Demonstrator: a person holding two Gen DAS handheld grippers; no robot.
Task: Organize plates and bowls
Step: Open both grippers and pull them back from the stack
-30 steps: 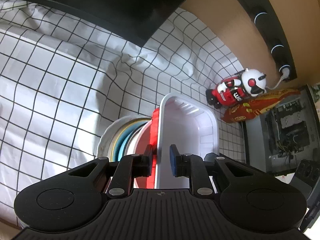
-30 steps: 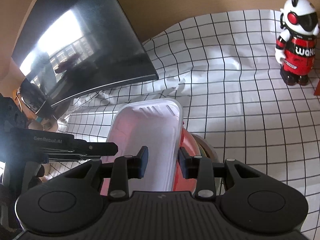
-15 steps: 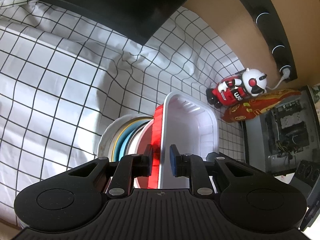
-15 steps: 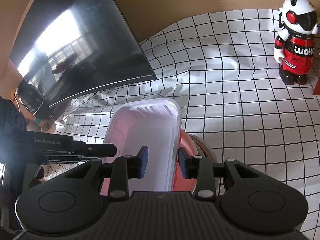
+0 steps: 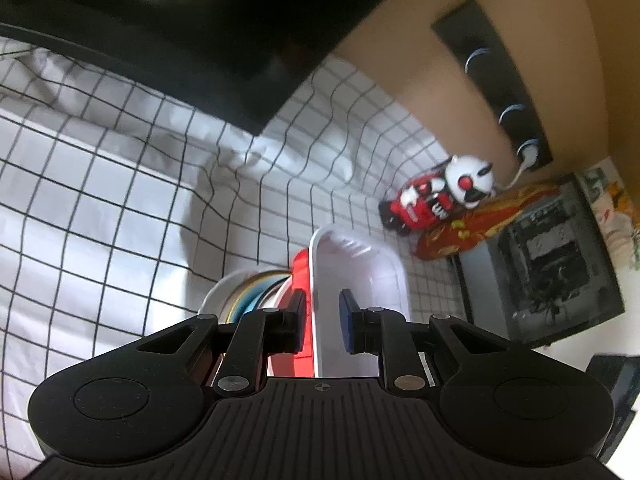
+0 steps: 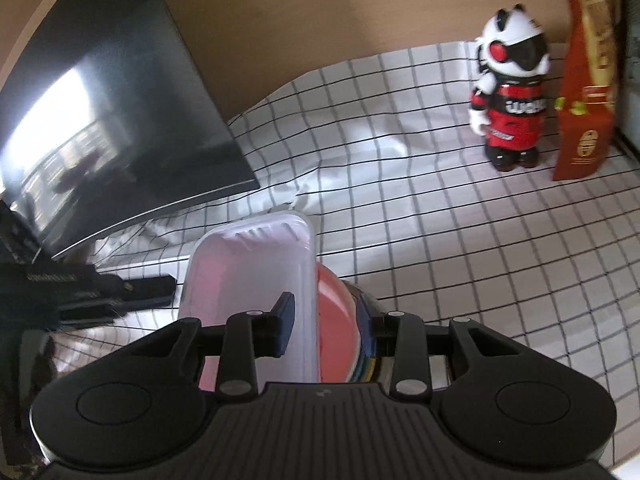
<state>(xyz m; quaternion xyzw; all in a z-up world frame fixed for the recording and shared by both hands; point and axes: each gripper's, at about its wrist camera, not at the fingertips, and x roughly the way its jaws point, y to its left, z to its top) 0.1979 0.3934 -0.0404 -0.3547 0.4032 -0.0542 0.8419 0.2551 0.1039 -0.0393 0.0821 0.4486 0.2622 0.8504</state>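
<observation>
A stack of dishes is held between both grippers above the checked cloth. A white rectangular tray (image 5: 360, 280) tops it, over a red bowl (image 5: 298, 268) and white, blue and yellow plates (image 5: 244, 296). My left gripper (image 5: 322, 326) is shut on the tray rim and red bowl edge. In the right wrist view the white tray (image 6: 248, 272) sits over the red bowl (image 6: 336, 320) and plate edges (image 6: 366, 364). My right gripper (image 6: 326, 330) is shut on the opposite edge of the stack. The left gripper body (image 6: 92, 288) shows at left.
A dark monitor (image 6: 100, 128) stands at the back left. A red and white robot toy (image 6: 510, 100) and a red snack bag (image 6: 586, 92) stand at the back right. A computer case (image 5: 552, 252) sits beyond the toy. White checked cloth (image 6: 440, 220) covers the table.
Both grippers have moved with the stack, the views shifting toward the toy and snack bag, which now appear nearer. The frames are motion blurred. The grip on the stack is unchanged.
</observation>
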